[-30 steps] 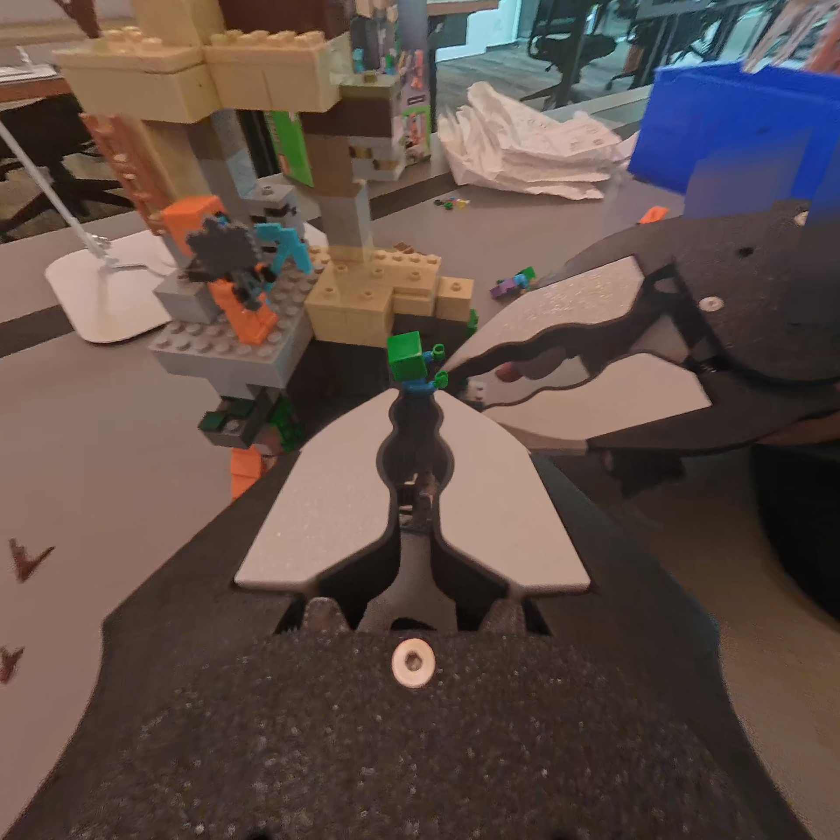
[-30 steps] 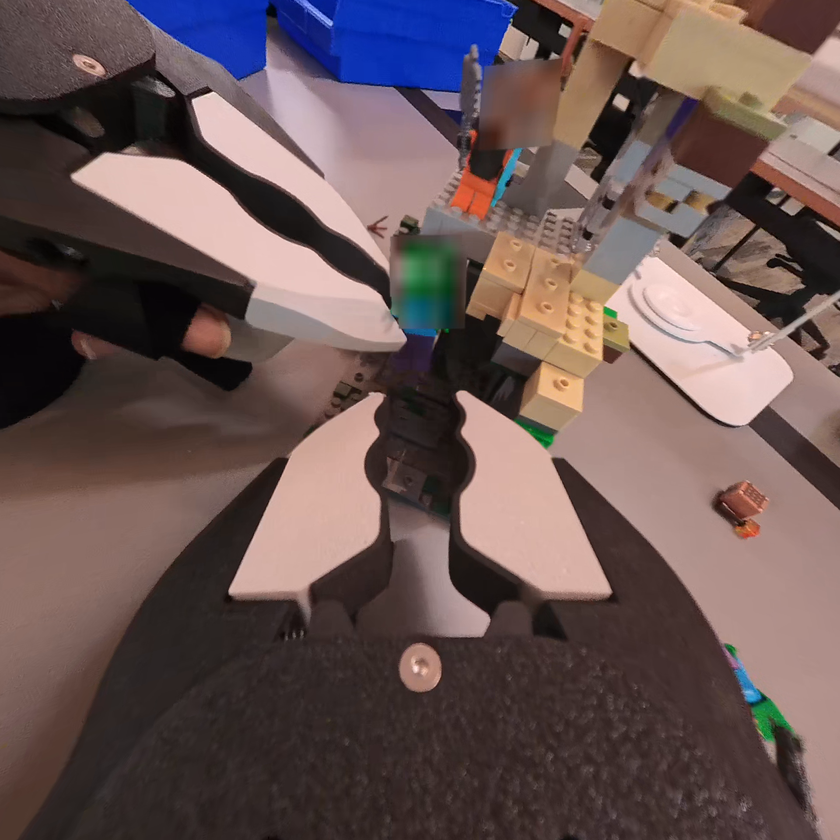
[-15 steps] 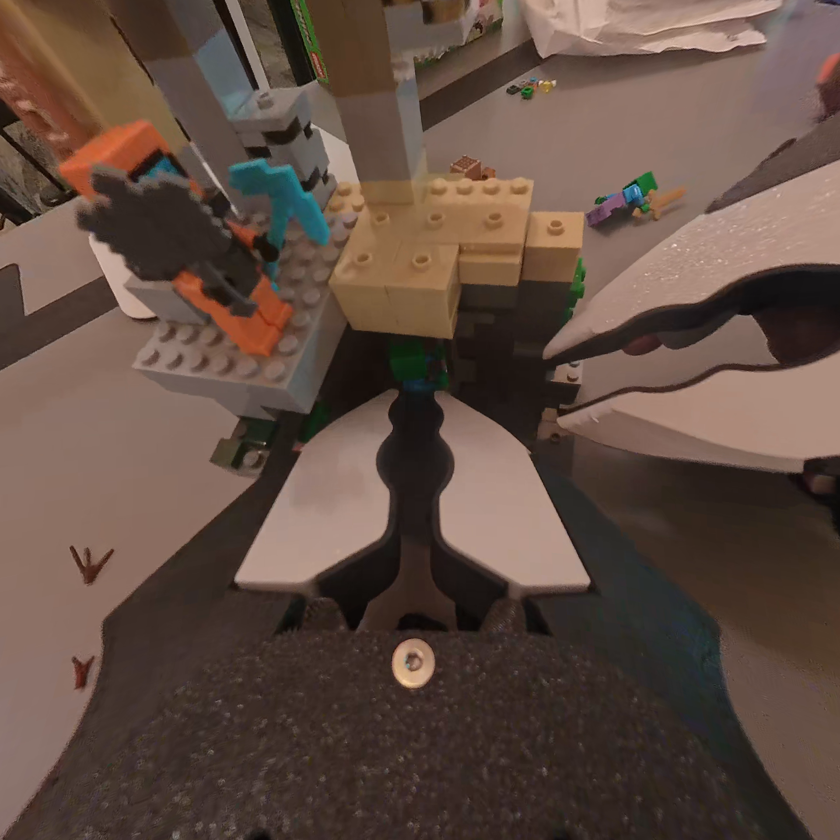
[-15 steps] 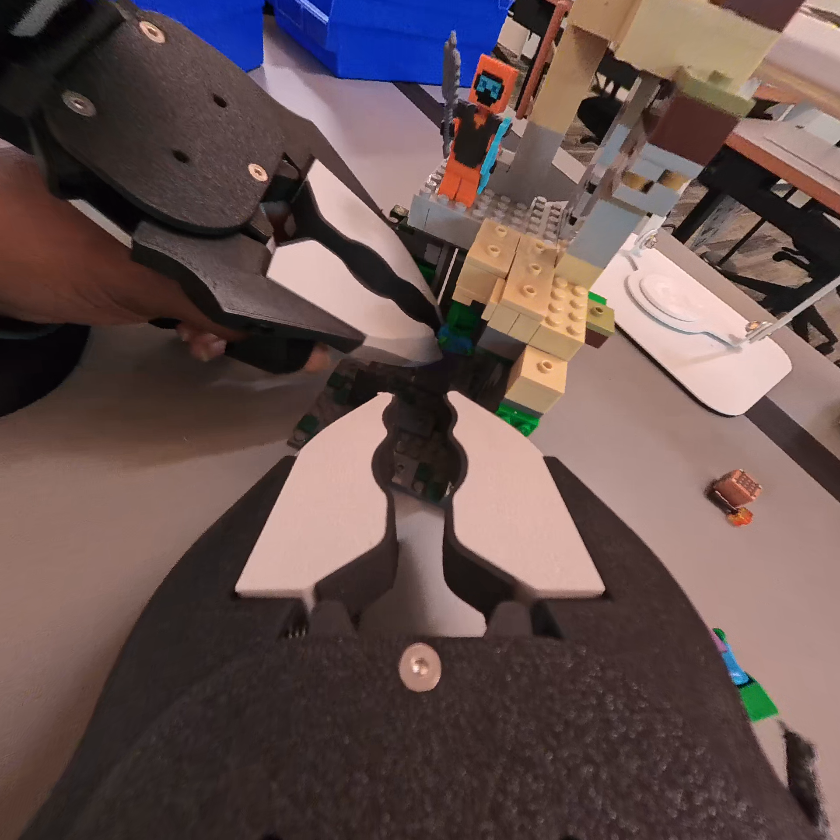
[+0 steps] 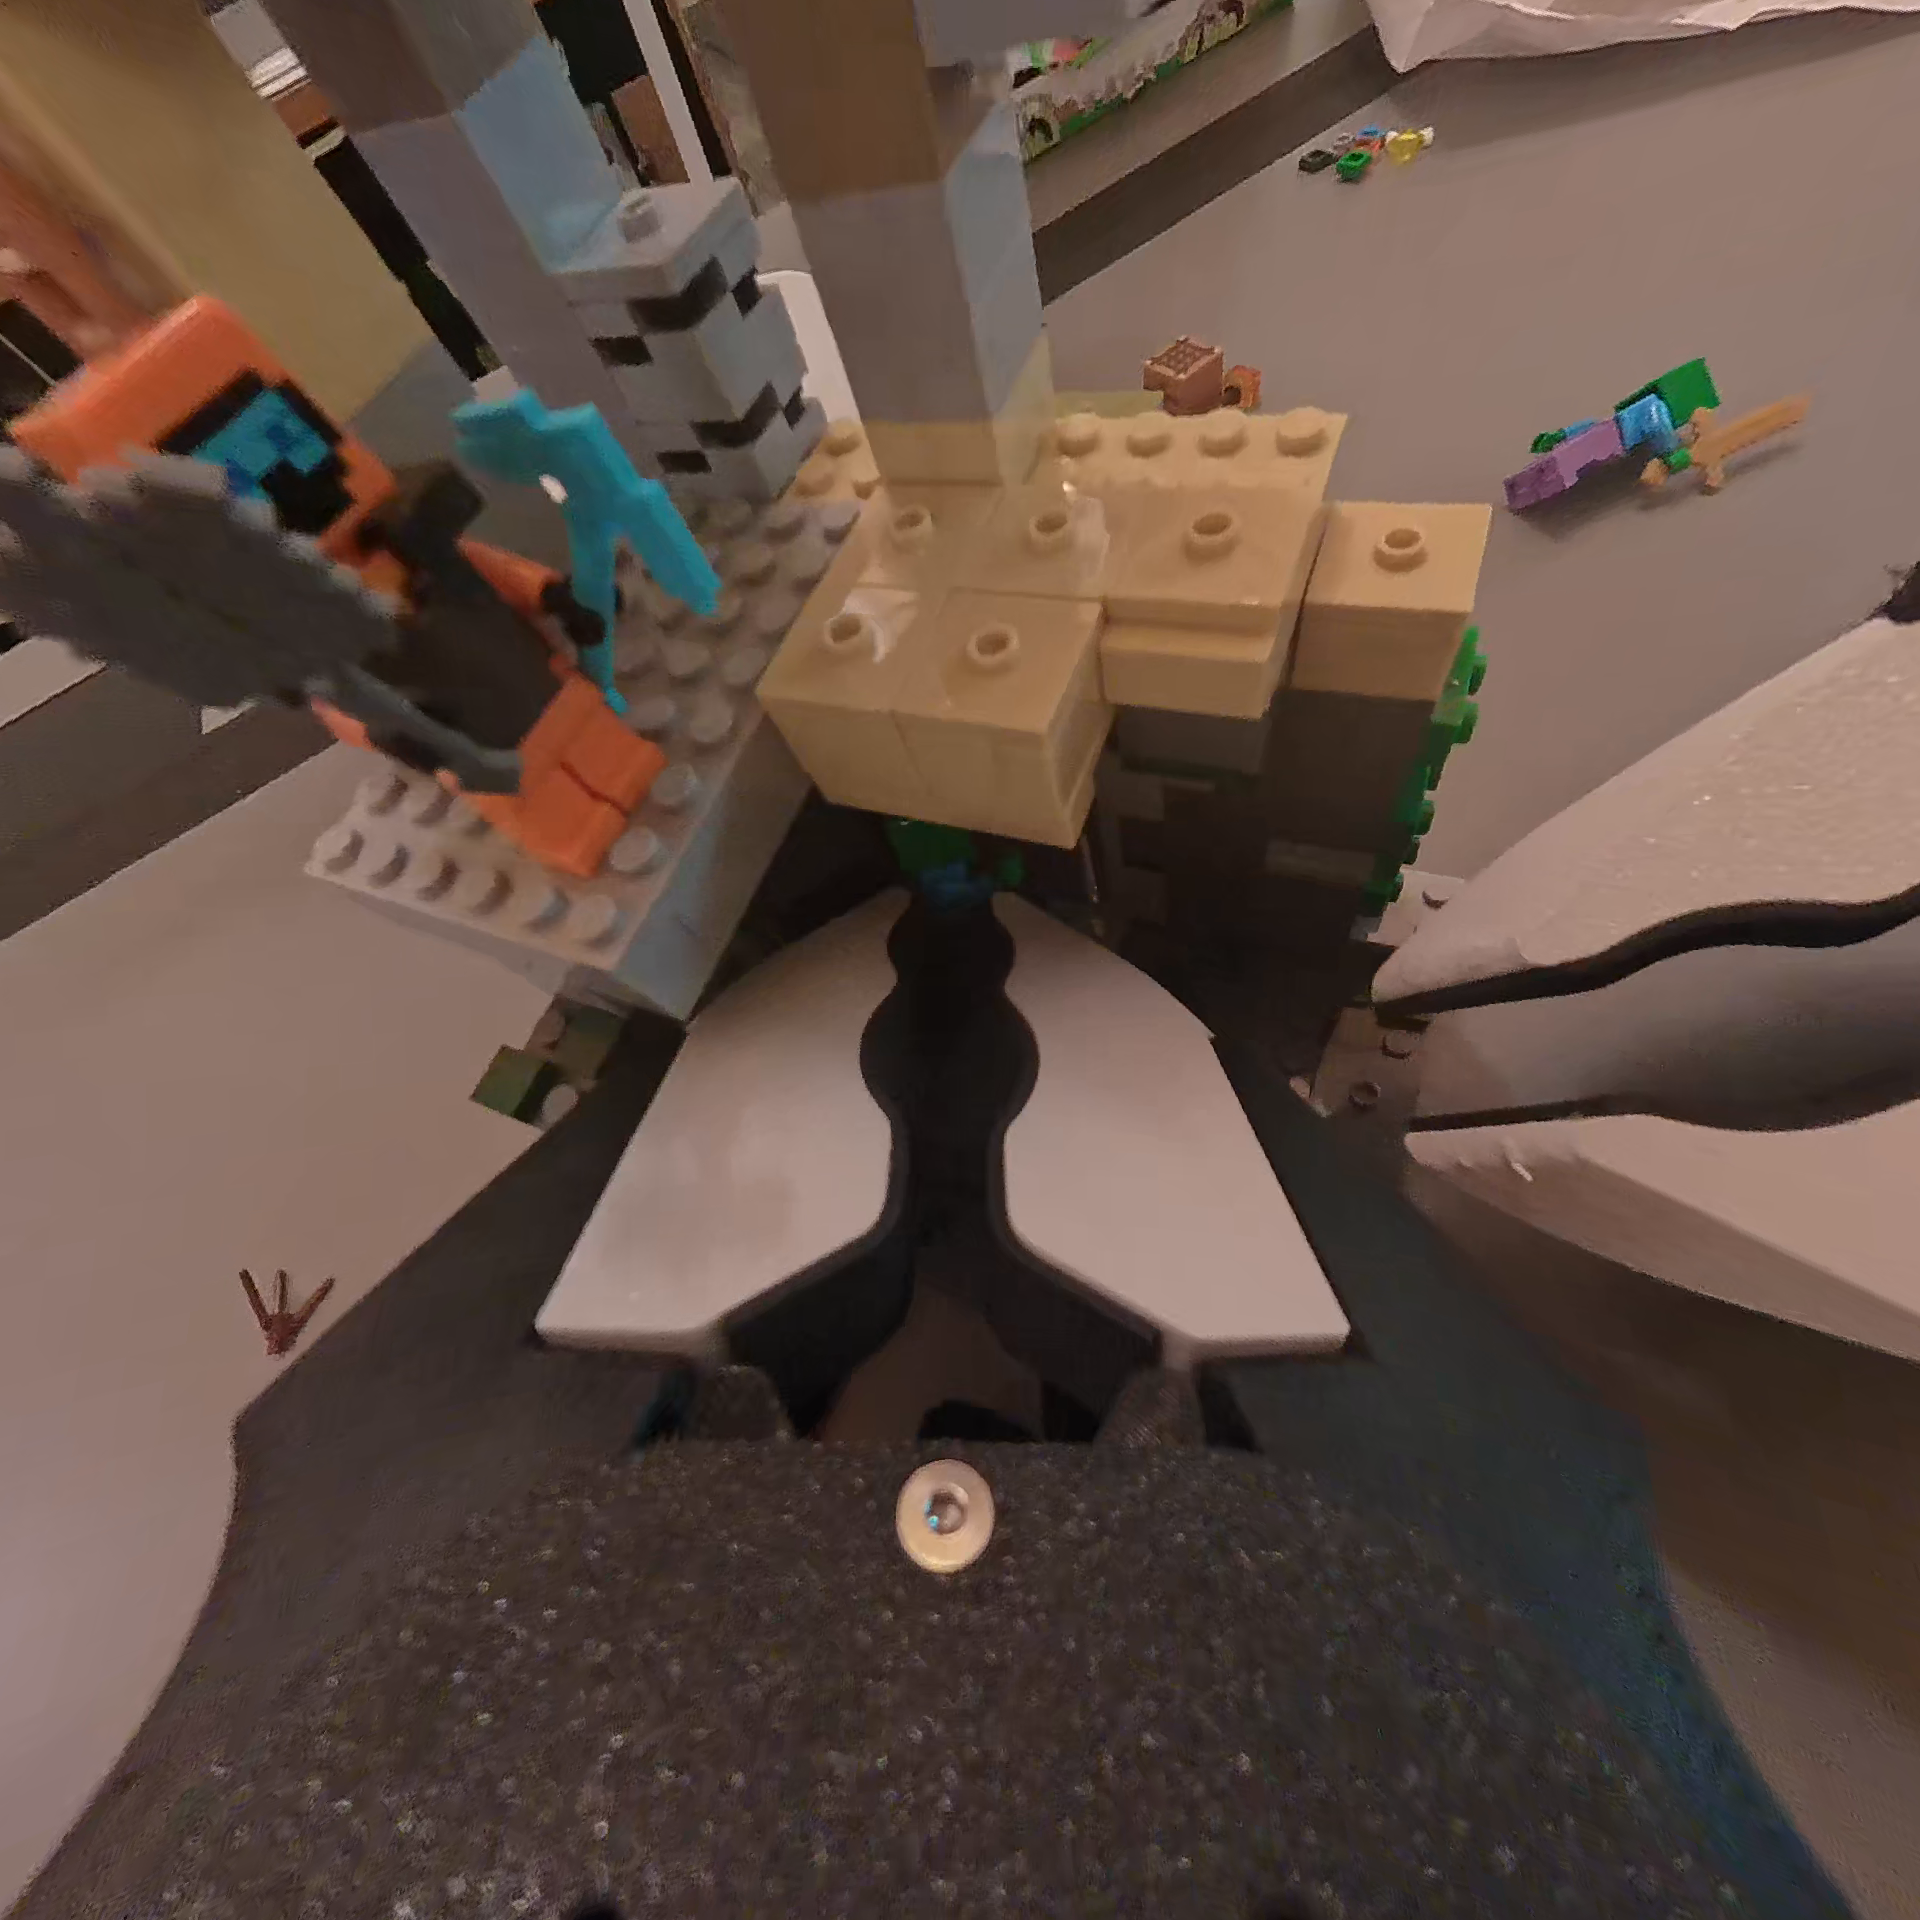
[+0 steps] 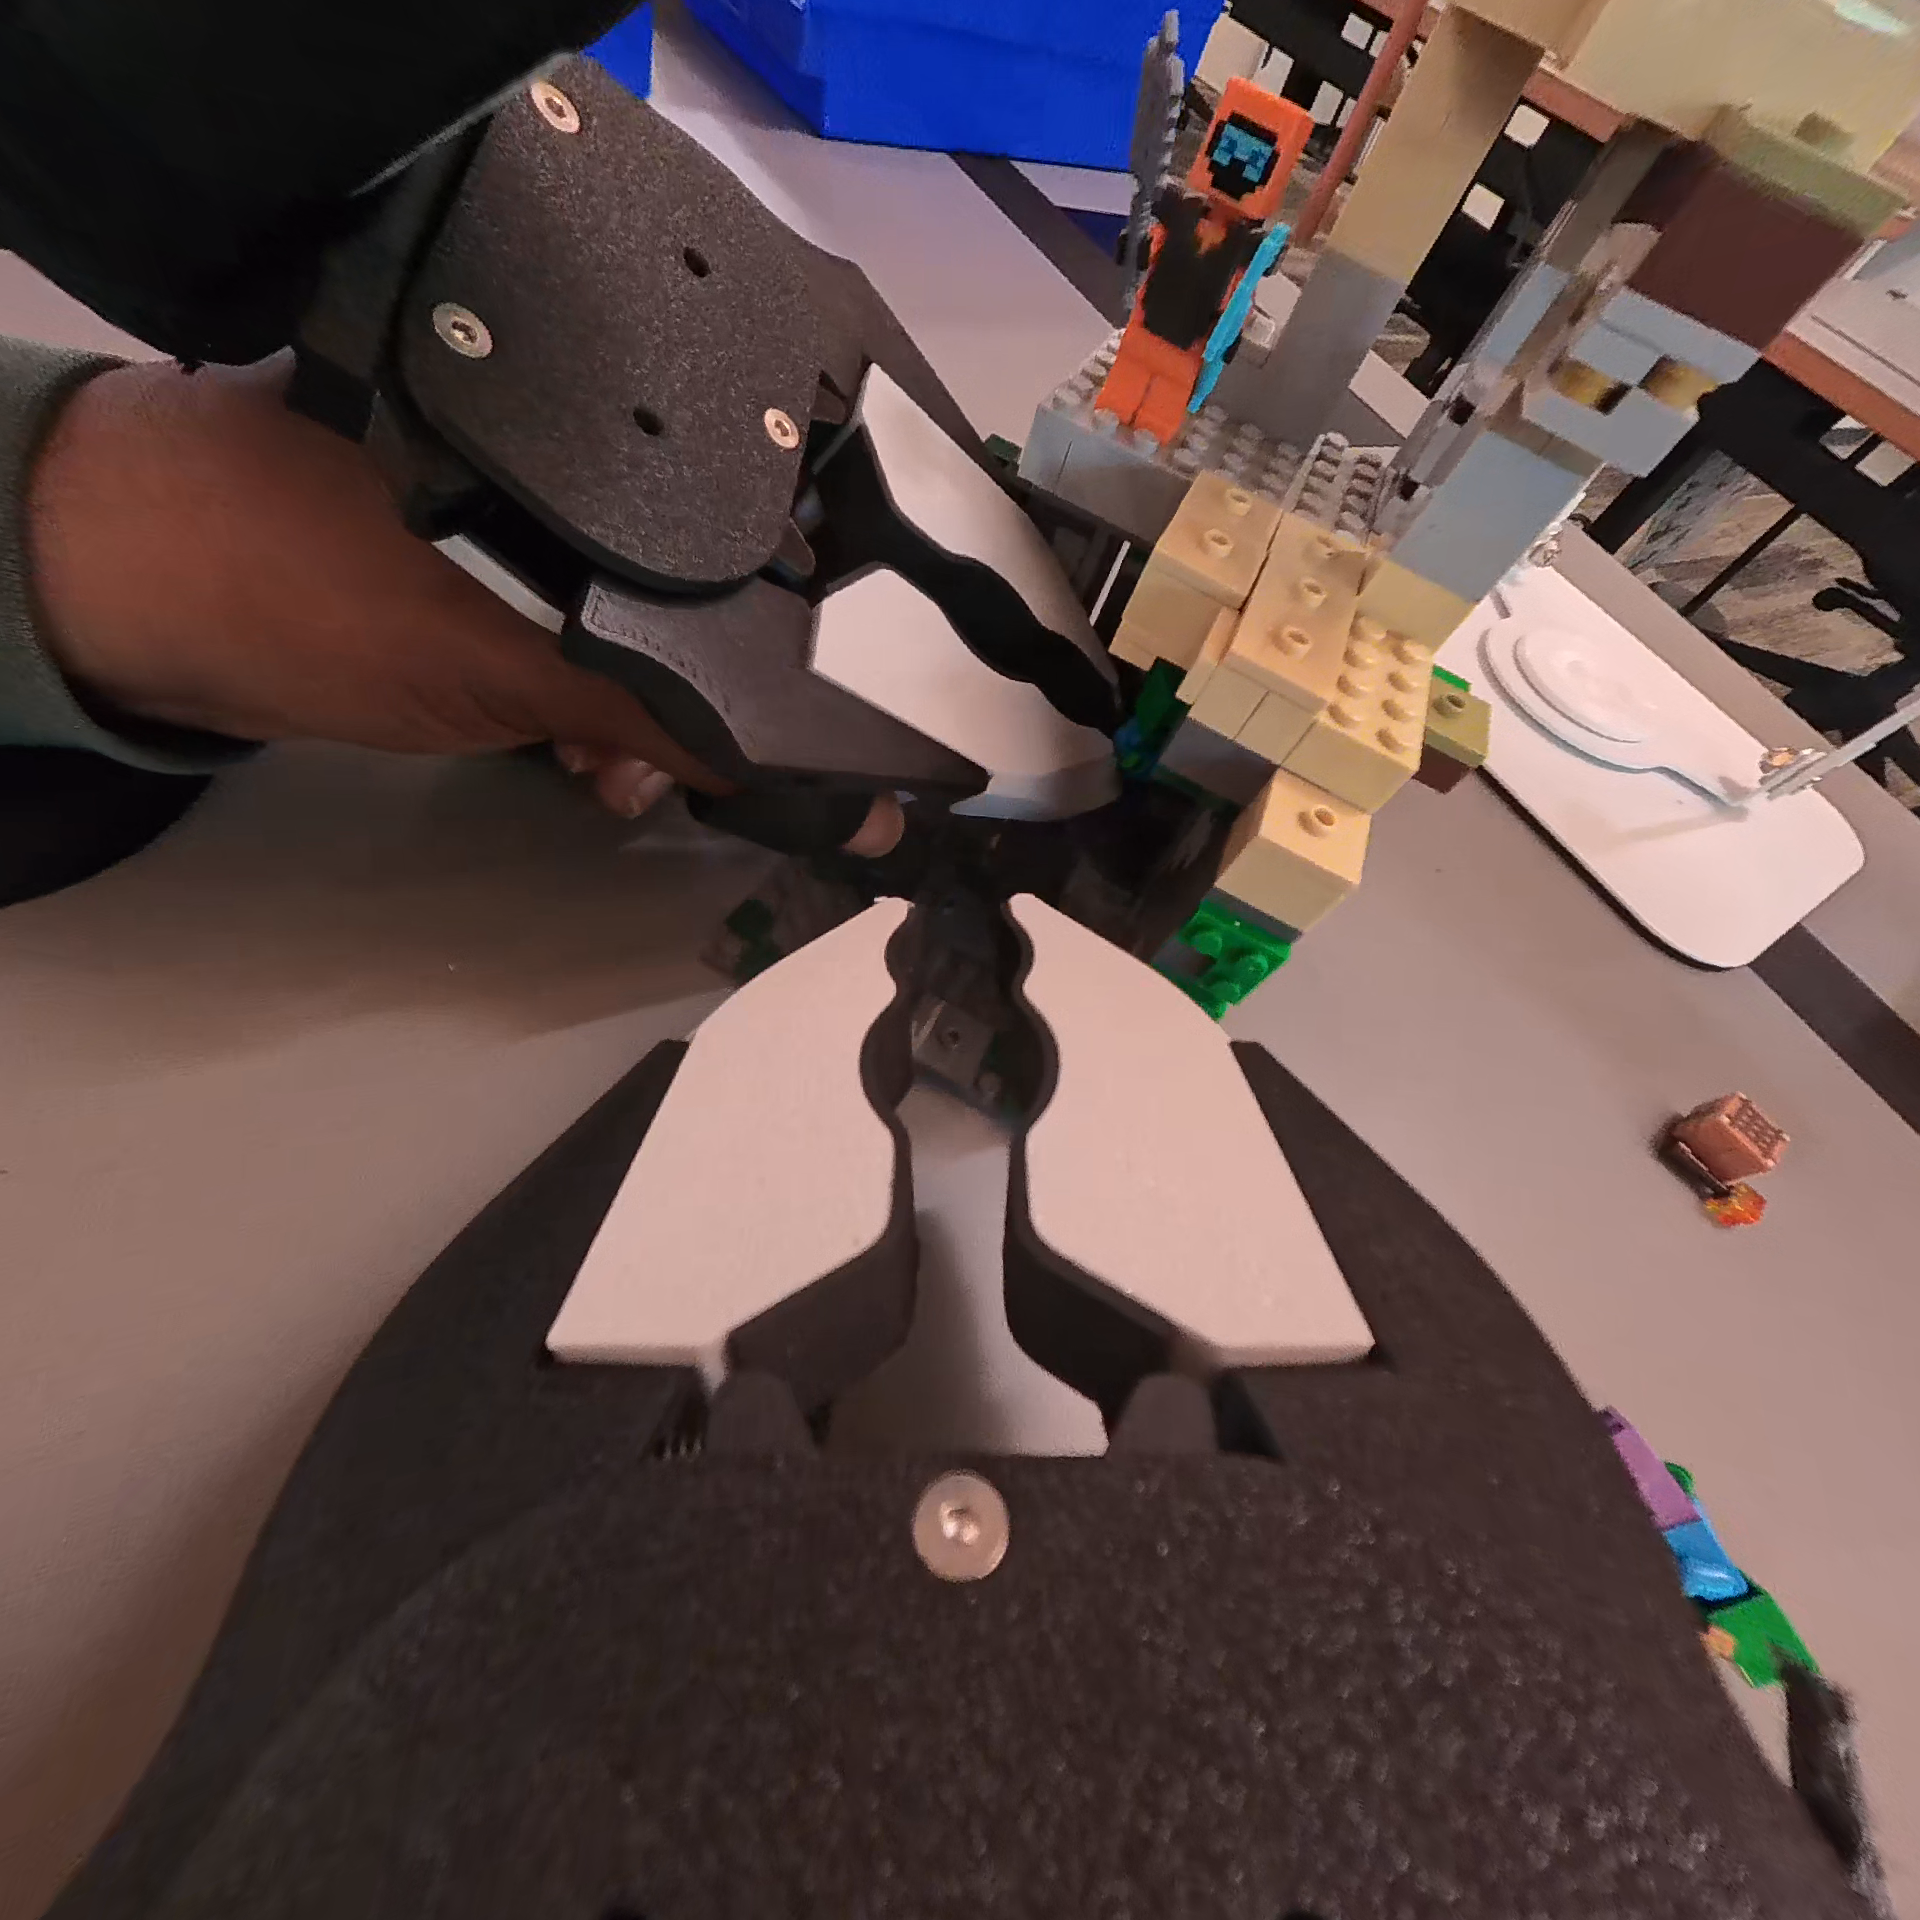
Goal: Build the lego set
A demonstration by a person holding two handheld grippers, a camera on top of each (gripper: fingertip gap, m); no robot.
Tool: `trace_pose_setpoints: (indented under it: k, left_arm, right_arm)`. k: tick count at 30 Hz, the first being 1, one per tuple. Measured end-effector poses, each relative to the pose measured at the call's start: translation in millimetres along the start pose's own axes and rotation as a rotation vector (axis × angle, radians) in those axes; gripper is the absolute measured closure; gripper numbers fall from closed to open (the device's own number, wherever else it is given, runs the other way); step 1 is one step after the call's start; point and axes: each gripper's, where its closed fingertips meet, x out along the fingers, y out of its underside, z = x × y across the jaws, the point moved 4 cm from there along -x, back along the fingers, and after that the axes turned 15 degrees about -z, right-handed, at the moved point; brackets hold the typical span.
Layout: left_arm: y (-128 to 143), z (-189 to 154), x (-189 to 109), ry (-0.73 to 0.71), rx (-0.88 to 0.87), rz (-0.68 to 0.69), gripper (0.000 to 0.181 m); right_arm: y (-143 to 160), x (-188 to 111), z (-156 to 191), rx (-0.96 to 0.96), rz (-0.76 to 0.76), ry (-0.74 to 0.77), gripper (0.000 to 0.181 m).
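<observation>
The lego build [image 5: 1039, 644] has tan bricks, grey pillars and a dark base; it also shows in the right wrist view [image 6: 1299, 644]. An orange figure [image 5: 312, 499] stands on its grey plate. My left gripper [image 5: 951, 904] is shut on a small green and blue figure [image 5: 951, 862], held under the tan overhang. In the right wrist view the left gripper [image 6: 1107, 764] comes in from the left with that figure [image 6: 1143, 727] at its tips. My right gripper [image 6: 956, 909] is shut on the edge of the build's dark base plate [image 6: 951, 1039], low at the front; it also shows in the left wrist view [image 5: 1392, 1049].
A second green and purple figure [image 5: 1621, 436] lies on the grey table. A small brown piece [image 6: 1725, 1143] lies to the right. A white stand base [image 6: 1662, 779] sits behind the build, blue bins [image 6: 935, 73] at the back. A person's hand [image 6: 312, 623] holds the left gripper. The gap from one gripper's tips to the other's is roughly 7 centimeters.
My left gripper has moved forward and down with the green figure, from in front of the build to under the tan overhang. The right gripper has stayed at the base.
</observation>
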Motion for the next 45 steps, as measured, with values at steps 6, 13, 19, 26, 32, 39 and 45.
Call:
trace_pose_setpoints:
  k: [6,13,19,26,32,39,45]
  left_arm:
    - [0.8,-0.4,-0.6,-0.001,0.017,0.005,0.171]
    - [3.0,-1.4,-1.2,0.011,0.052,0.020,0.170]
    - [3.7,-2.5,-4.5,0.014,0.082,0.024,0.165]
    - [3.0,-3.0,-7.0,0.020,0.069,0.020,0.162]
    - [3.3,0.2,-6.0,0.016,-0.005,0.018,0.173]
    - [3.7,-0.5,-2.2,0.020,0.005,0.027,0.176]
    - [3.9,-1.8,-4.5,0.029,0.004,0.028,0.170]
  right_arm:
    - [1.3,0.0,-1.0,0.011,0.004,0.002,0.169]
    - [3.8,0.4,-1.9,0.026,0.014,-0.001,0.170]
    - [4.9,0.4,-2.8,0.036,0.017,-0.001,0.170]
    - [5.2,0.4,-3.3,0.040,0.017,-0.001,0.170]
    - [5.4,0.6,-4.0,0.048,0.016,-0.002,0.170]
    - [5.0,0.1,-5.3,0.051,0.012,0.002,0.171]
    - [5.6,-0.5,-9.5,0.083,0.007,0.008,0.171]
